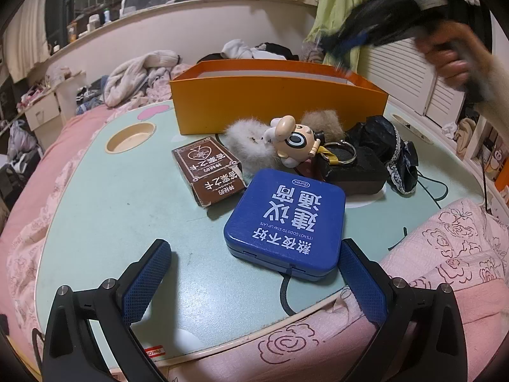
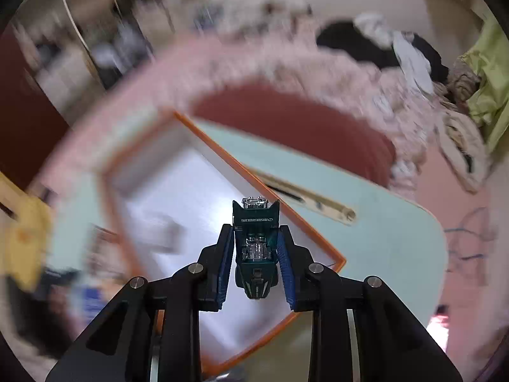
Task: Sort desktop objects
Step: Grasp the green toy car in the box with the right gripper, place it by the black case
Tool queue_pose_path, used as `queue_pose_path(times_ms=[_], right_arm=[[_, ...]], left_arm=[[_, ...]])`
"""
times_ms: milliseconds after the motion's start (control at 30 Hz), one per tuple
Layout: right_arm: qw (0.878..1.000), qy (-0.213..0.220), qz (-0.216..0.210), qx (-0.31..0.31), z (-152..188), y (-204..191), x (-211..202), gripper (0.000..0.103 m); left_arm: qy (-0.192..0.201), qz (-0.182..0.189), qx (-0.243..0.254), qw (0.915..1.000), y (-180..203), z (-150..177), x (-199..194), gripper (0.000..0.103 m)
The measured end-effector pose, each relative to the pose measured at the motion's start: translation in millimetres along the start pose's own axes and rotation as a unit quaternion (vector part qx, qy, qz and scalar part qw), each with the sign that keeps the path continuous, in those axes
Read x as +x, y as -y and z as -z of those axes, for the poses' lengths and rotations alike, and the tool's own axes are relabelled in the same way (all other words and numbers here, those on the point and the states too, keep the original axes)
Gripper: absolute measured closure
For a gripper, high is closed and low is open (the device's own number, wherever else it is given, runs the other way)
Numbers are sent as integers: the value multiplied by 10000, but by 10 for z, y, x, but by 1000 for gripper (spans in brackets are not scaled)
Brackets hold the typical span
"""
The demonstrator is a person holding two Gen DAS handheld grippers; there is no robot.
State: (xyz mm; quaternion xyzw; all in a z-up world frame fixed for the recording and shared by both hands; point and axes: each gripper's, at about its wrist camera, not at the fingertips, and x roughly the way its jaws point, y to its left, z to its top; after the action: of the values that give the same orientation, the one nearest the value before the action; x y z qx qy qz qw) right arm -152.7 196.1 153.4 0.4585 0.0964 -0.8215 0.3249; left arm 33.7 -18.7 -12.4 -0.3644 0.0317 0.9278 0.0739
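My right gripper point(image 2: 254, 238) is shut on a dark green toy car point(image 2: 256, 248), held in the air above the orange box point(image 2: 305, 222), whose white inside shows below. In the left wrist view the same gripper point(image 1: 337, 47) is a blur in a hand over the box's point(image 1: 273, 102) far right corner. My left gripper point(image 1: 254, 273) stands open low over the pale green table point(image 1: 111, 207), its blue pads either side of the near edge of a blue tin point(image 1: 286, 219) without touching it. A brown card box point(image 1: 206, 172), a figurine keychain point(image 1: 296, 141), fluffy pompoms point(image 1: 248, 143) and a black lace cloth point(image 1: 391, 149) lie behind the tin.
A round cup hollow point(image 1: 130, 137) is sunk in the table's left side. Pink floral bedding point(image 1: 445, 254) surrounds the table, with piled clothes point(image 1: 140, 73) behind. A dark block point(image 1: 356, 172) lies under the keychain's ring. A black cord point(image 1: 286, 296) runs from beneath the tin.
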Motion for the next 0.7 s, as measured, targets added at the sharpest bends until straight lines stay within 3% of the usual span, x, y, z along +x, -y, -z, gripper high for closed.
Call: queue_pose_path(times_ms=[67,133,233,300,500,600,667,700], right_arm=[[9973,442,-580,129,126,-91,-345,74],[9924,549,-1083,211,333,-258,-553,74],[9907,373,-1277,283,653,-571,-550,74],[9905,134,-1283,470,805,-631,-342,74],[9992,136,-64,361,917,-661,253,73],[9993,214,-67,308,869,-653,248,72],[9986,431,238,194,853,-684,154,66],[9963,667,531,128,864,-721,58,56]], left_arm=[[-1,0,1,10000,2,-2,4,0],[-1,2,1,10000,-4,1,2,0],[0,5,3,10000,-7,2,2,0],[0,5,4,10000,-9,2,2,0],[6,4,2,10000,-8,-4,4,0],[6,3,5,10000,-8,-3,4,0],[5,4,3,10000,-9,-3,5,0],[5,5,3,10000,-10,-3,5,0]])
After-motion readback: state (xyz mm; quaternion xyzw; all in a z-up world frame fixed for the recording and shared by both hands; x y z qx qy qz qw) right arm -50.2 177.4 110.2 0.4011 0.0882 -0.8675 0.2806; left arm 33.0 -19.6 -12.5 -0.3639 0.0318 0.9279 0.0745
